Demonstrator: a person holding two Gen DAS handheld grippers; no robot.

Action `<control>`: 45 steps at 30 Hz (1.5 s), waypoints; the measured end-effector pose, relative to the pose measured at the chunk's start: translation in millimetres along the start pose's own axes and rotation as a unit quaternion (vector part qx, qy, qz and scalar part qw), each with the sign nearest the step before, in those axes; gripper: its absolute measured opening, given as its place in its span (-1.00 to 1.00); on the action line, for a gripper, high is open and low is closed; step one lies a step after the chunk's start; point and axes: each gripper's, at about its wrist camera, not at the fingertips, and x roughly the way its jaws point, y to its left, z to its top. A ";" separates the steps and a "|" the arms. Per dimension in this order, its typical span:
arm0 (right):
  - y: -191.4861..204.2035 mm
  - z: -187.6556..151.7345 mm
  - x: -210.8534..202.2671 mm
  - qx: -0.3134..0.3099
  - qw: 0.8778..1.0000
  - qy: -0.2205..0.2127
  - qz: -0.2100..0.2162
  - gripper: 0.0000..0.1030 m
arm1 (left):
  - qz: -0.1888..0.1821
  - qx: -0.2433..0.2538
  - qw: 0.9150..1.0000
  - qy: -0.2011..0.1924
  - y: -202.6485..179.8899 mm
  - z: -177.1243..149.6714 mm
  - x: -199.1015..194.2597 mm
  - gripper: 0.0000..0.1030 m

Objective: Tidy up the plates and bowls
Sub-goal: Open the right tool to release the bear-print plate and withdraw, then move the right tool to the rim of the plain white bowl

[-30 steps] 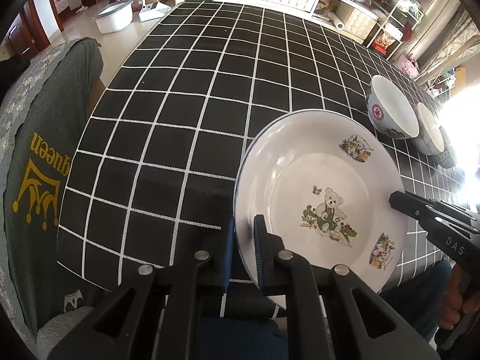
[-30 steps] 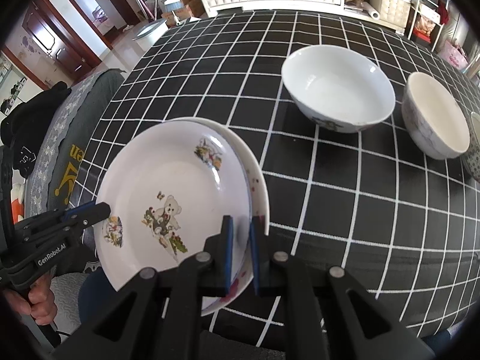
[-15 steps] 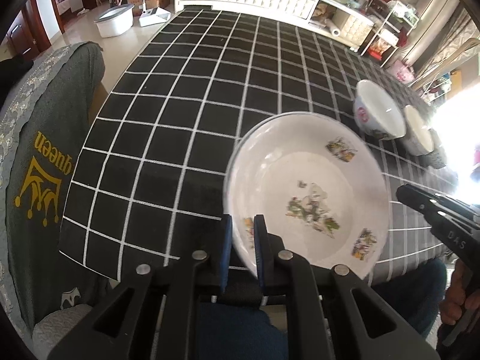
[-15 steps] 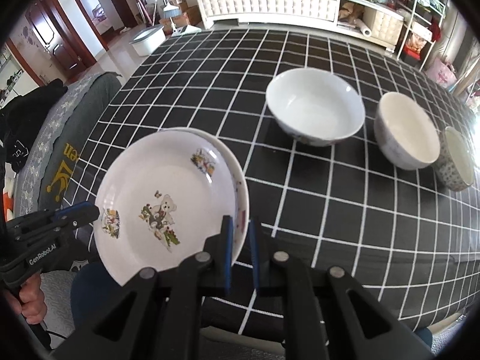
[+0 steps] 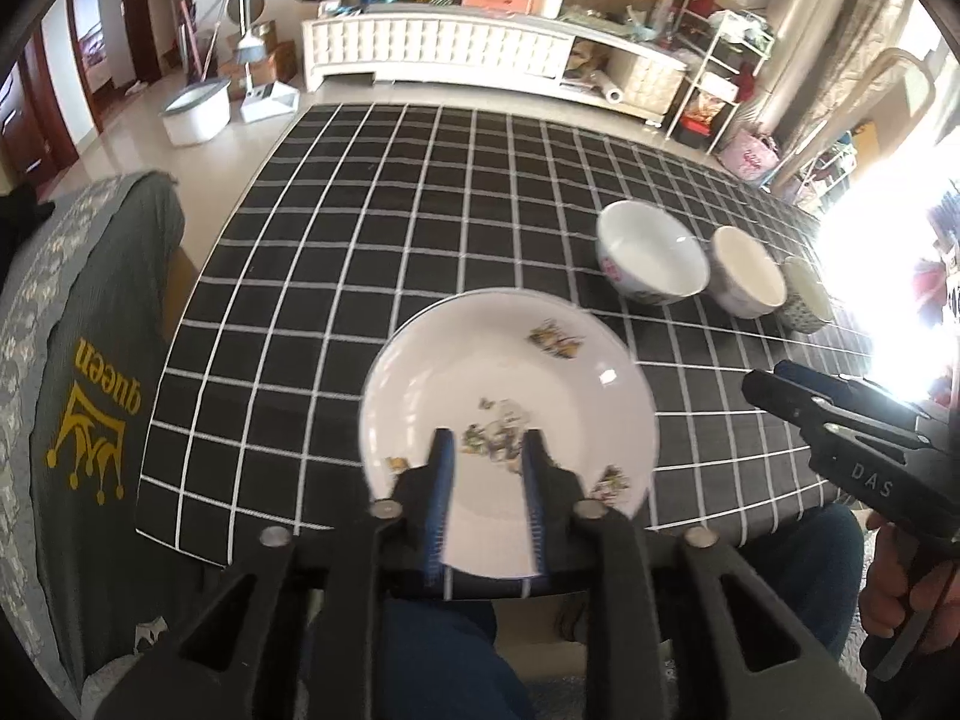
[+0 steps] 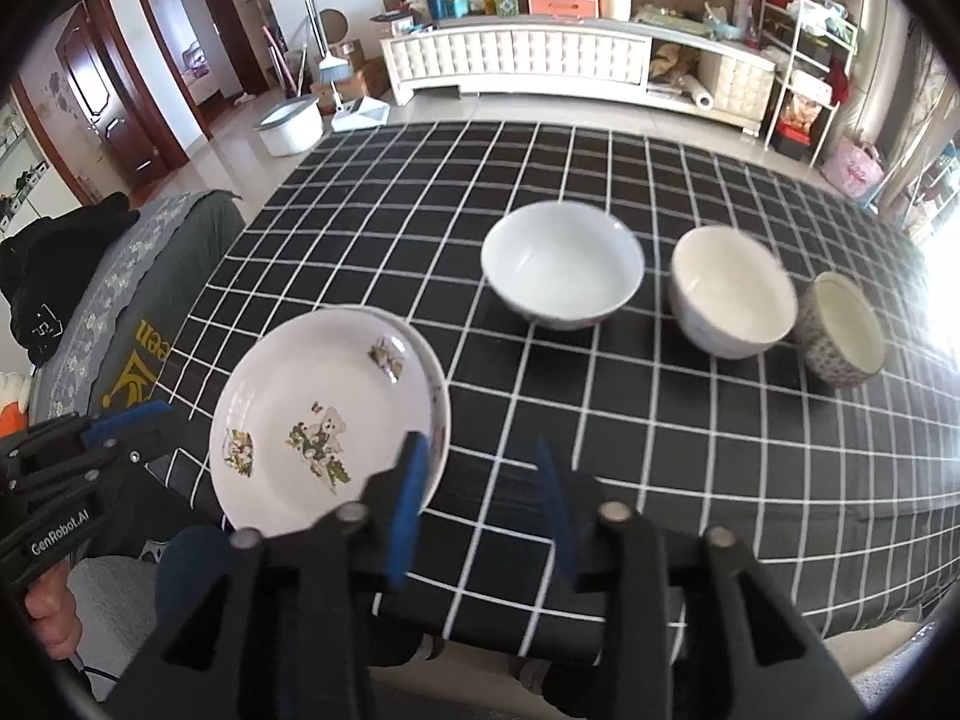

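A white plate with a teddy-bear print point(image 5: 510, 384) point(image 6: 318, 414) lies stacked on a second plate point(image 6: 441, 402) near the front left edge of the black checked table point(image 5: 372, 252) point(image 6: 660, 432). My left gripper point(image 5: 487, 450) is open above the plate's near rim. My right gripper point(image 6: 480, 450) is open just right of the stack, its left finger by the rim. A large white bowl point(image 5: 651, 261) point(image 6: 561, 264), a cream bowl point(image 5: 747, 279) point(image 6: 732, 291) and a small patterned cup point(image 5: 807, 303) point(image 6: 843, 330) stand in a row further back right.
A grey chair back with yellow "queen" lettering point(image 5: 84, 384) point(image 6: 114, 354) stands at the table's left edge. A white cabinet point(image 5: 468, 57) point(image 6: 522, 57) and shelves lie beyond the table. The person's legs point(image 5: 798, 564) are at the front edge.
Both grippers were shut on plate rims, holding the plates tilted. Now both have opened and pulled back, and the plates lie stacked flat on the table.
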 end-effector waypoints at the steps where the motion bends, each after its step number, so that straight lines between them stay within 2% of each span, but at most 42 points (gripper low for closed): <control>1: -1.3 0.8 -4.9 -0.003 1.000 -0.004 -0.002 -0.04 | -0.001 0.003 1.000 -0.002 -3.5 1.3 -1.7 -0.53; 7: -12.0 6.9 -29.8 -0.007 0.999 -0.028 -0.014 0.13 | -0.011 0.024 1.000 -0.016 -34.5 13.5 -14.4 -0.52; 10: -19.6 9.0 -37.7 -0.006 0.999 -0.032 -0.020 0.16 | -0.019 0.032 0.999 -0.025 -48.5 21.0 -20.0 -0.34; 20: -55.4 29.9 -46.6 0.026 0.998 -0.049 -0.029 0.17 | -0.035 0.068 0.996 -0.035 -90.4 53.2 -15.4 -0.34; 31: -76.8 65.5 -18.9 0.028 0.997 -0.058 -0.031 0.17 | -0.030 0.068 0.997 -0.030 -92.5 96.0 28.6 -0.34; 36: -80.0 77.2 9.3 0.014 0.998 -0.056 -0.035 0.17 | -0.026 0.082 0.996 -0.032 -91.0 109.7 59.0 -0.34; 39: -82.3 78.7 29.5 -0.001 0.998 -0.046 -0.034 0.17 | -0.025 0.085 0.996 -0.020 -90.5 115.9 82.1 -0.34; 41: -87.1 79.6 42.0 -0.002 0.999 -0.038 -0.028 0.17 | -0.029 0.083 0.996 -0.011 -89.1 120.2 95.6 -0.37; 42: -89.6 80.0 48.0 -0.001 0.999 -0.035 -0.024 0.16 | -0.033 0.082 0.996 -0.003 -88.6 123.0 105.9 -0.44; 43: -92.9 80.5 54.8 0.002 0.999 -0.030 -0.019 0.12 | -0.035 0.081 0.996 0.001 -88.3 124.2 110.9 -0.53; 45: -98.4 82.1 65.0 0.006 1.000 -0.022 -0.013 0.05 | -0.042 0.078 0.996 0.014 -88.2 127.7 125.7 -0.57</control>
